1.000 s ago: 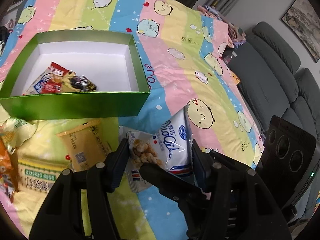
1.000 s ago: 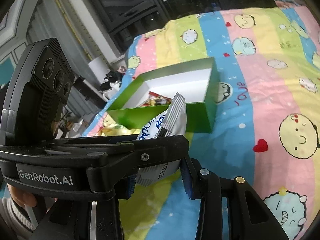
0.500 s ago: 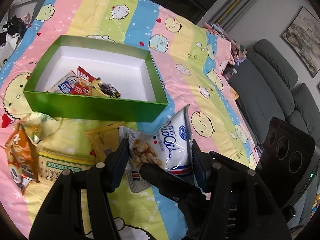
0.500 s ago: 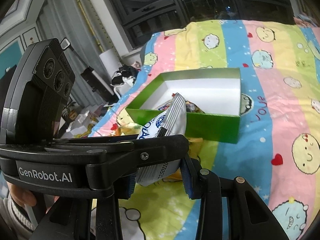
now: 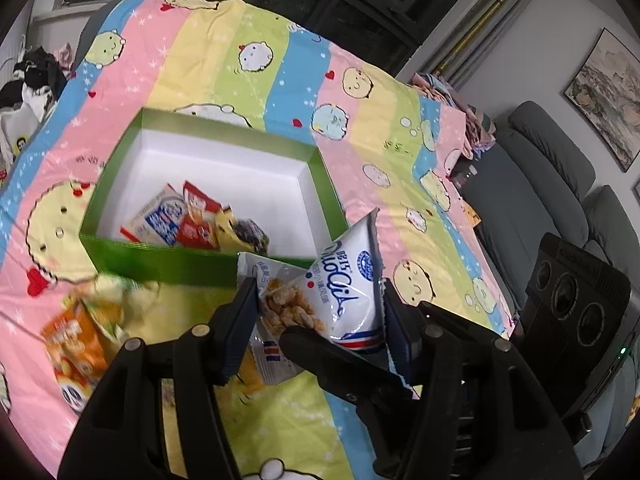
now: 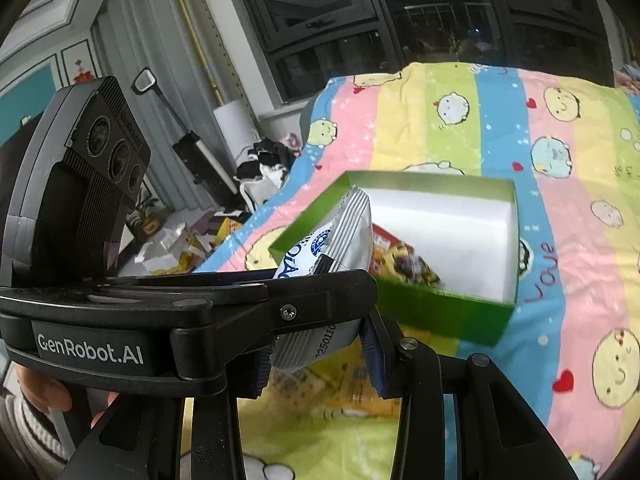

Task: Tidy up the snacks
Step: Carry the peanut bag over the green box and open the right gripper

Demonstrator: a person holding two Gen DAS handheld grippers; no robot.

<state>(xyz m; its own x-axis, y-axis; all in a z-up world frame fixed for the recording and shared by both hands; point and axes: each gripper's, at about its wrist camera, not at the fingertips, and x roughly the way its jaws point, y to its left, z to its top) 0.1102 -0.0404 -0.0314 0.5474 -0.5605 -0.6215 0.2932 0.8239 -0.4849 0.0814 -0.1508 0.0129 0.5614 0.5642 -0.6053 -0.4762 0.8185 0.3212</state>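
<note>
- Orange packet lies lower left on the bedspread.
- Green box, centre, holds several snacks.
- Left tool and right tool both clamp the white snack bag, lower centre, just before the box.

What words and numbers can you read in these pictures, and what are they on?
"GenRobot.AI": black handheld gripper body.
"Love": striped cartoon bedsheet.
"2250110": silver back of the white-and-blue snack bag; the digits run on, hidden.
White-and-blue snack bag front: stylised blue script, unclear.
Packets in green box: blurred.
</note>
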